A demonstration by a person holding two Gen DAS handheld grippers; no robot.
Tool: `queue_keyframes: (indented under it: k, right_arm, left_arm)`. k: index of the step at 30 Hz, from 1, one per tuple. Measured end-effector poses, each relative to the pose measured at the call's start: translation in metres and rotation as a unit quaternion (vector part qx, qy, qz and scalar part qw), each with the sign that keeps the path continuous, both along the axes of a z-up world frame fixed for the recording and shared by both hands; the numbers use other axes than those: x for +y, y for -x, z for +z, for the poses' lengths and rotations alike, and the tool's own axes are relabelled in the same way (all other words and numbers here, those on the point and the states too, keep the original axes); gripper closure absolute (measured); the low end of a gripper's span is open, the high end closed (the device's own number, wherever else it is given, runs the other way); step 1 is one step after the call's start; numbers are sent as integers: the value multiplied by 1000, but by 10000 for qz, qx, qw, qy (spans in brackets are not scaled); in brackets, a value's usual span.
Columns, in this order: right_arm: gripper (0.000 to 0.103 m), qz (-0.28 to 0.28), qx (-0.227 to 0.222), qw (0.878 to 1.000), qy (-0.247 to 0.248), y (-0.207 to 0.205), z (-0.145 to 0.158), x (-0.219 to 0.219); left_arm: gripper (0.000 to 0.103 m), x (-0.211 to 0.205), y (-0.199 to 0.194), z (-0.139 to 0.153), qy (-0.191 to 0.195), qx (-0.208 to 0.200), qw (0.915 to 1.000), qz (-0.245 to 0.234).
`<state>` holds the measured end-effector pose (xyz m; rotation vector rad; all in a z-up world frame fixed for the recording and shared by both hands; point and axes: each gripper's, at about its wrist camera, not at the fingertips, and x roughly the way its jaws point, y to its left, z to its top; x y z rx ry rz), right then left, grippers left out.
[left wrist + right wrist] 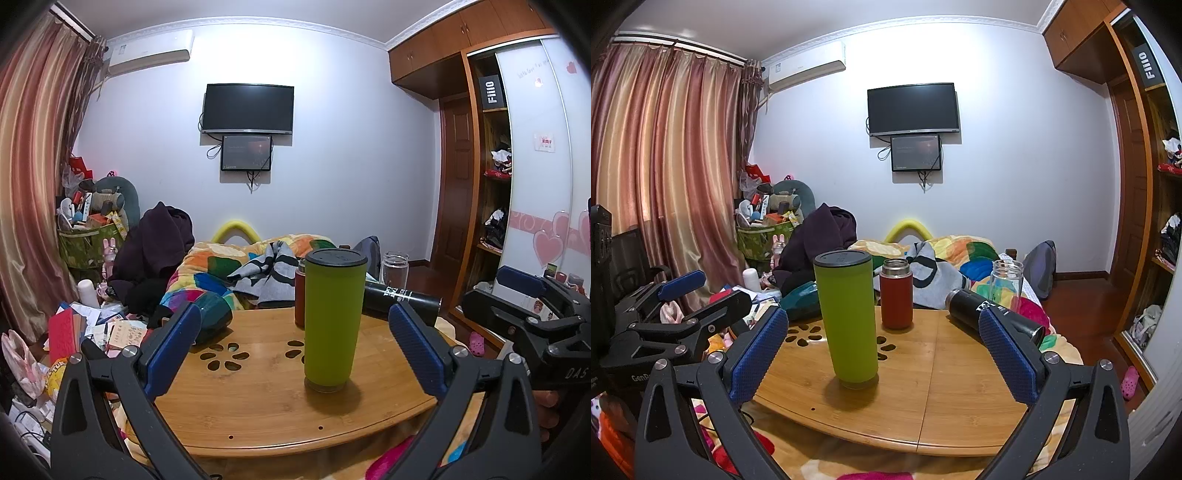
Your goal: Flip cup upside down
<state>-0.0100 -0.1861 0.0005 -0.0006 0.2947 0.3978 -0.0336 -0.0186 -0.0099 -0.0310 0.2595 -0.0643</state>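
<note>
A tall green cup (332, 321) with a dark lid stands upright on the round wooden table (258, 406). It also shows in the right wrist view (849, 321). My left gripper (295, 354) is open and empty, its blue pads on either side of the cup but nearer to me, not touching it. My right gripper (882, 354) is open and empty, the cup standing just beyond its left pad. Each gripper shows at the edge of the other's view: the right one (524, 306), the left one (683, 299).
On the table stand a red flask (896, 293) and a clear glass bottle (1006, 284); a black bottle (993, 315) lies on its side; a dark teal cup (212, 317) lies at the left. A bed with a colourful quilt (229, 266) is behind. Clutter covers the floor at left.
</note>
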Motion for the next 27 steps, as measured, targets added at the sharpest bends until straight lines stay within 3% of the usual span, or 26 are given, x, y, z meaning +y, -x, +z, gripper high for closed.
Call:
queue_keyframes:
  k: [27]
  right_arm:
    - [0,-5,3,10000,-31,-2,0,-1]
  left_arm:
    - [0,-11,4,0,-185,-47,9997,-143]
